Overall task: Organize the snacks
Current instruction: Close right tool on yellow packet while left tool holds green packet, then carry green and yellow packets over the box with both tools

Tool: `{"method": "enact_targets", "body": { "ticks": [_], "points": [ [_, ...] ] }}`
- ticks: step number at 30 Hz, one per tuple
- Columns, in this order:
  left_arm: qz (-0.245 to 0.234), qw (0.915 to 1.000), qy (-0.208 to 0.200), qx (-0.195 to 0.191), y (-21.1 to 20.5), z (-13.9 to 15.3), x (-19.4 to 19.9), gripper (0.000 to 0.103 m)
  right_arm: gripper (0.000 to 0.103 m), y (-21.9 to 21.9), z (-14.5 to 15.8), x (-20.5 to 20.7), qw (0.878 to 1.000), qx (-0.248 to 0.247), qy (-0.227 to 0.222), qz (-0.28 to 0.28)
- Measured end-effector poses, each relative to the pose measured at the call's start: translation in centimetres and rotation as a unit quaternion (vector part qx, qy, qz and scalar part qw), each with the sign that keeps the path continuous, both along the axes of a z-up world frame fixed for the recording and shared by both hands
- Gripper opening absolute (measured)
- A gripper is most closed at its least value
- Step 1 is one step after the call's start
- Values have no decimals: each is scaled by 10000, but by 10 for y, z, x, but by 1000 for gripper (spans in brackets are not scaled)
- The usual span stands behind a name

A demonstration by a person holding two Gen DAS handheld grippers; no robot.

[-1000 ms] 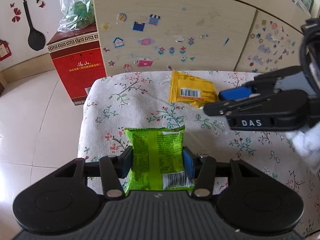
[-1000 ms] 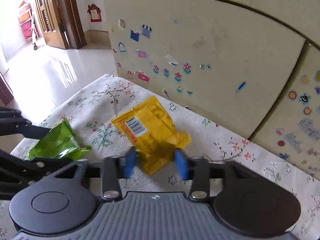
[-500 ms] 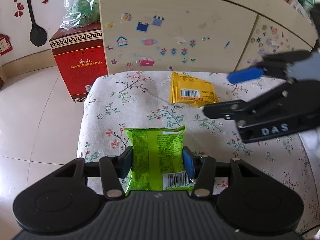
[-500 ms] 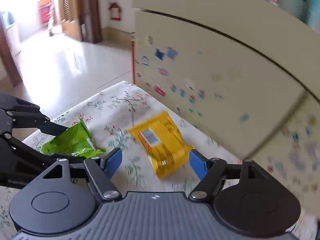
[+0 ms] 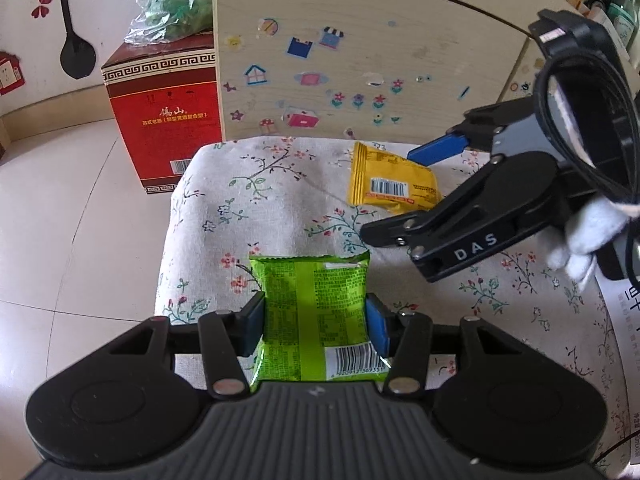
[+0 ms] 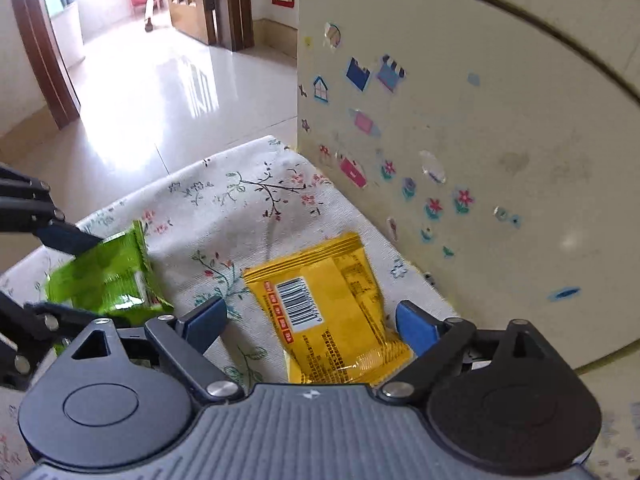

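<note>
Since a second ago the right tool (image 6: 310, 318) has let go of the yellow snack packet (image 6: 326, 310) it was pinching, pulled back with its fingers spread, and now come forward again so the packet lies between its wide-open blue pads (image 6: 416, 326), barcode up, touching neither that I can see. The packet itself rests flat on the floral-cloth surface (image 6: 248, 208), just ahead of the right tool and close to the stickered cabinet door (image 6: 460, 140) beyond it.

The left tool (image 5: 316, 316) has not shifted: it stays clamped narrow on the green snack packet (image 5: 316, 312), one pad against each long edge, with the packet's far end sticking out ahead of the fingers over the cloth. In the left wrist view the right tool (image 5: 404, 196) sits ahead and to the right, straddling the yellow packet (image 5: 390, 188).

My reading is that the yellow packet has been set down near the cabinet, and the open right tool is either finishing that placement or lining up to regrip. The green packet, held well short of it, probably goes beside it next.
</note>
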State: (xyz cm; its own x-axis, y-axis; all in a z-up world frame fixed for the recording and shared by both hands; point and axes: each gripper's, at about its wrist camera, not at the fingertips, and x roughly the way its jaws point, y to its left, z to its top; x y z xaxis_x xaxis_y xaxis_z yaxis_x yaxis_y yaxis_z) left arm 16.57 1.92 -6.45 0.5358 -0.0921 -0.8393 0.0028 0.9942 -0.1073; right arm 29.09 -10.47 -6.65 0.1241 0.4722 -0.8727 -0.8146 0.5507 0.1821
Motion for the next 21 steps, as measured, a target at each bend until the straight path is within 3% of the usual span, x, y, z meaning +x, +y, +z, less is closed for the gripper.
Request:
{"method": "enact_targets", "body": {
  "ticks": [4, 7, 10, 21],
  "points": [
    [1, 10000, -14, 29, -1, 0, -1, 50, 92, -2, -3, 2, 9998, 123, 118, -128],
    [-1, 10000, -22, 51, -2, 0, -1, 50, 82, -5, -1, 3, 9994, 160, 148, -251],
    [-18, 9999, -47, 109, -4, 0, -2, 50, 64, -12, 3, 3, 9989, 150, 115, -423],
    [-140, 9994, -179, 253, -10, 1, -10, 50, 55, -33, 16, -40, 9910, -277, 38, -1312]
  ]
}}
